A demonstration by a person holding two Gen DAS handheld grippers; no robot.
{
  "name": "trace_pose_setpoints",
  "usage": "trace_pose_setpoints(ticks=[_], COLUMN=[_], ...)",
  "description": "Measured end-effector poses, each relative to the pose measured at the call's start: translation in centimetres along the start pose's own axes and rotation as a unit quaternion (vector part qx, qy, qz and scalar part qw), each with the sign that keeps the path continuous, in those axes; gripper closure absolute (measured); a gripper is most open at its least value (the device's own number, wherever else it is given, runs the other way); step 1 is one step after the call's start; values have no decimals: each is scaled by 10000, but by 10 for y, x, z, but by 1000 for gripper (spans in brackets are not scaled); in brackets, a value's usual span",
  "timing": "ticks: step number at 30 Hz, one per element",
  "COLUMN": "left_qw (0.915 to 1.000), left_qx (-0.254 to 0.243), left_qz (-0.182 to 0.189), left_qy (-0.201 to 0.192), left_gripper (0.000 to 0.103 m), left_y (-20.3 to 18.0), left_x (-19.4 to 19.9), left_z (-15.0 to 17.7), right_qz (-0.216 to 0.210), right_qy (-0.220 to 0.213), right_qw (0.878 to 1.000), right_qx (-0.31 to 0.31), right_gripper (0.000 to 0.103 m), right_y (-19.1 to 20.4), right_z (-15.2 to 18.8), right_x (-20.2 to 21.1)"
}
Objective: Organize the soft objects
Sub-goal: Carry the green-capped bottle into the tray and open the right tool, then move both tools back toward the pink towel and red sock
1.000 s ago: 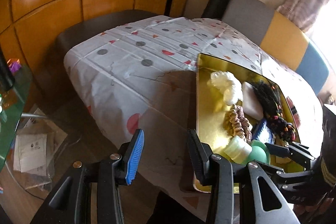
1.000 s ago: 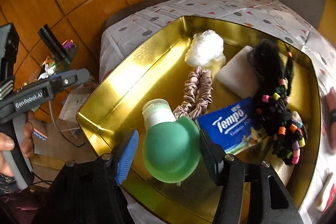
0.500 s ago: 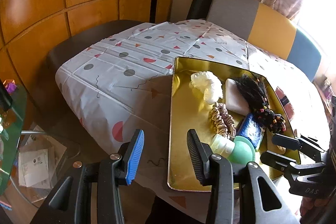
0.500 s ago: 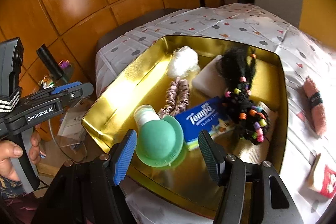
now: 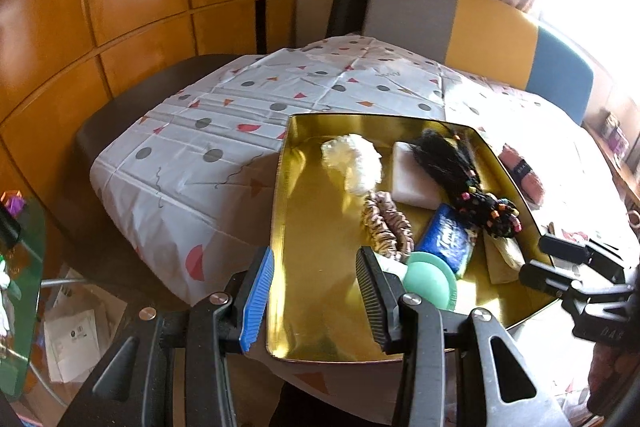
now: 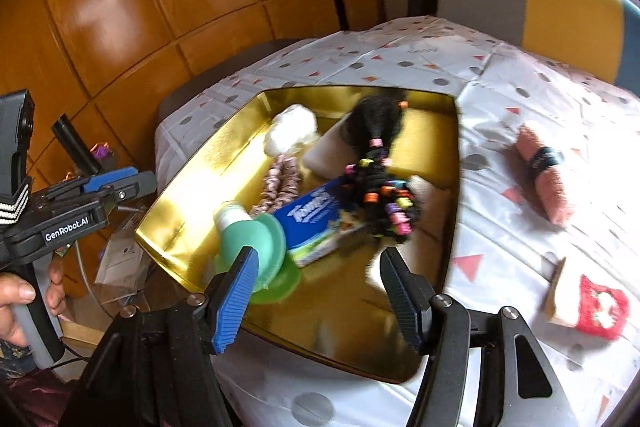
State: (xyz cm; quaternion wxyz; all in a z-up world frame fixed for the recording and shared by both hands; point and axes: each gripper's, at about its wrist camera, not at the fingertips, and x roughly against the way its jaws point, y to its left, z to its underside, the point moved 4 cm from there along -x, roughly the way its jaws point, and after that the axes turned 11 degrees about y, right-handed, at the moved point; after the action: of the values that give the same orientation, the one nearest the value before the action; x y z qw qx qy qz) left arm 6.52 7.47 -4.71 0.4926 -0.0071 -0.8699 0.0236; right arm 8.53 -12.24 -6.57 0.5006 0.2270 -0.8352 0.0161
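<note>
Green sponge [image 5: 430, 283] half hidden behind left tongs [image 5: 316, 301].

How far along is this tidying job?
Mostly done, by the look of it: the gold tray already holds the green bottle, tissue pack, scrunchie and black braid. Both grippers are open, holding nothing. The pink roll and red sock lie on the tablecloth.

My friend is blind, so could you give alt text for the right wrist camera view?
A shiny gold metal tray on a patterned tablecloth holds a green silicone bottle, blue tissue pack, pink scrunchie and black beaded hairpiece. The right gripper hovers above, jaws open and empty. A rolled pink towel lies outside the tray.
</note>
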Motion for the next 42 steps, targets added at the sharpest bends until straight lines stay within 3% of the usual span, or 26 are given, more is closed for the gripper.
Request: trace_pose_setpoints(ticks=[16,22,25,29,42], left_qw=[9978,9961,9953,9942,9883], left_qx=[-639,-850,-939,-1044,-1475], left_qz=[144,181,179,196,285], left_qy=[111,164,181,184,254], left_gripper=[60,60,60,60,60], left_y=[-49,-65,-72,-81,-120], left_x=[-3,-4,-4,-4,-8], left_z=[3,6,8,7,8], right_qz=[826,1305,1556,1543,1619], right_qy=[-227,-320,-395,-474,-504], right_qw=[9910,9772,9661,9503,9281], right_qx=[-1029,-1643,-2023,-2664,-3315], right_gripper=[34,34,28,28,23], right_y=[-112,-168,-194,-222,-244], right_z=[32,53,65,79,91], right_x=[51,72,78,84,94])
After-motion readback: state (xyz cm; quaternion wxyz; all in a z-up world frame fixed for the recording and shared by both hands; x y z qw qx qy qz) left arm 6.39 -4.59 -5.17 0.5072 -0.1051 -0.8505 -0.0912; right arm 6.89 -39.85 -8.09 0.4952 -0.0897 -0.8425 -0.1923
